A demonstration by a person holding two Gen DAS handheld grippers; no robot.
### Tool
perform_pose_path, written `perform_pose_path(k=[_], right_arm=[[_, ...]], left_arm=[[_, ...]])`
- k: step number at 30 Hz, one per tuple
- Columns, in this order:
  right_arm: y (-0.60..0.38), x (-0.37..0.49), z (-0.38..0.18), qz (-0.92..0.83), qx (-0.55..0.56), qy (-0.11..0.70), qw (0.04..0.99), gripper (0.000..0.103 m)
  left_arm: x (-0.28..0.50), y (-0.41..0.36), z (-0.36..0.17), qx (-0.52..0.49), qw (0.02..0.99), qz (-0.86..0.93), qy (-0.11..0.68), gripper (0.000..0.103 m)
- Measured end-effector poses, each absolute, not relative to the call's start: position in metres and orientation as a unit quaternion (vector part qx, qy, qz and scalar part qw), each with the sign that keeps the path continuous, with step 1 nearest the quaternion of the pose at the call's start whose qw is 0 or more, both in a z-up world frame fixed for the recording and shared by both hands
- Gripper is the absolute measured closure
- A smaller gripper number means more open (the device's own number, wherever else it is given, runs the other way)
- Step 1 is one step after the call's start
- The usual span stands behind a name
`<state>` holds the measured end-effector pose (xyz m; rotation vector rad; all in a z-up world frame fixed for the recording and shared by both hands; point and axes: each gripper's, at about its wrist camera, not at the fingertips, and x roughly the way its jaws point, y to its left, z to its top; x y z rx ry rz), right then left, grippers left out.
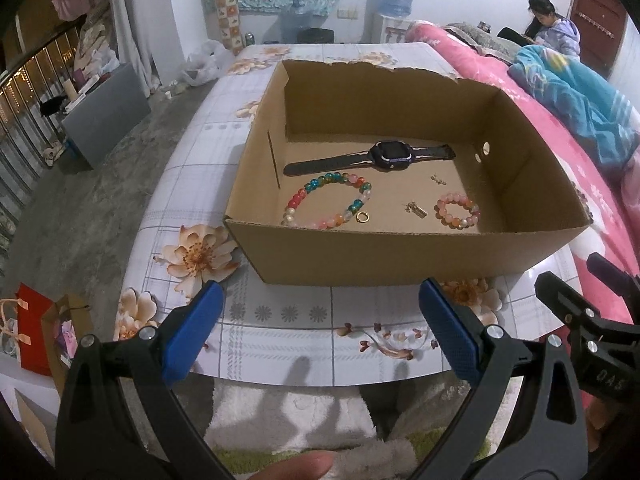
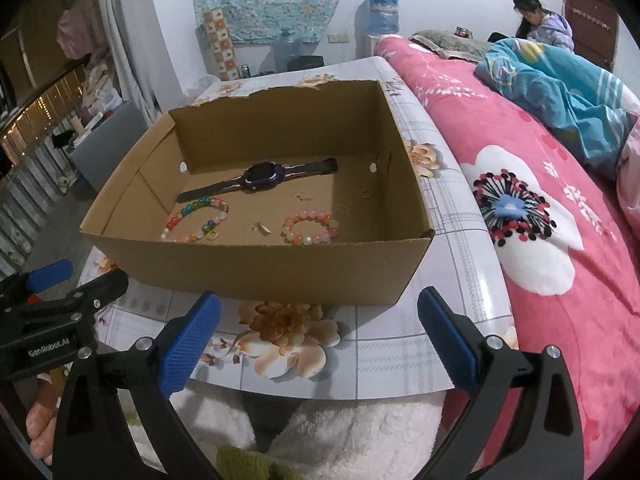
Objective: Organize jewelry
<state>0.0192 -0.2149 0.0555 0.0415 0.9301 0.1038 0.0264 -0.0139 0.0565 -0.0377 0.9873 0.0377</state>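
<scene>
My left gripper [image 1: 320, 312] hangs over the near edge of the flowered table [image 1: 280, 312] with its blue pads spread wide and nothing between them, and my right gripper [image 2: 320, 320] is the same beside it, fingers fully apart and holding nothing. Both point down toward the open cardboard box [image 1: 400, 252] that sits on the table just ahead of the fingertips. All the jewelry lies on the box floor: a dark watch [image 1: 386, 152] stretched flat toward the back wall, a large multicoloured bead bracelet [image 1: 326, 200] at the left, a small gold ring [image 1: 362, 217] touching or just beside its near side, a smaller pink bead bracelet [image 1: 458, 210] at the right, and between the two bracelets a tiny gold charm [image 1: 416, 210], with another small metal piece [image 1: 438, 179] further back. A pink floral blanket [image 2: 540, 220] lies along the right of the table, and a person [image 1: 554, 26] sits far behind it
</scene>
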Motion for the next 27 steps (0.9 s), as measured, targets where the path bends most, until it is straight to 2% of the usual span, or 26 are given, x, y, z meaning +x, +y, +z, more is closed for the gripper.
perform_pose_path(k=[27], right_arm=[[-0.2102,0.0248,0.0535,0.05,0.01,0.453,0.89,0.007]], left_arm=[[0.0295,-0.015,0.0576,-0.022,0.882,0.015,0.471,0.008]])
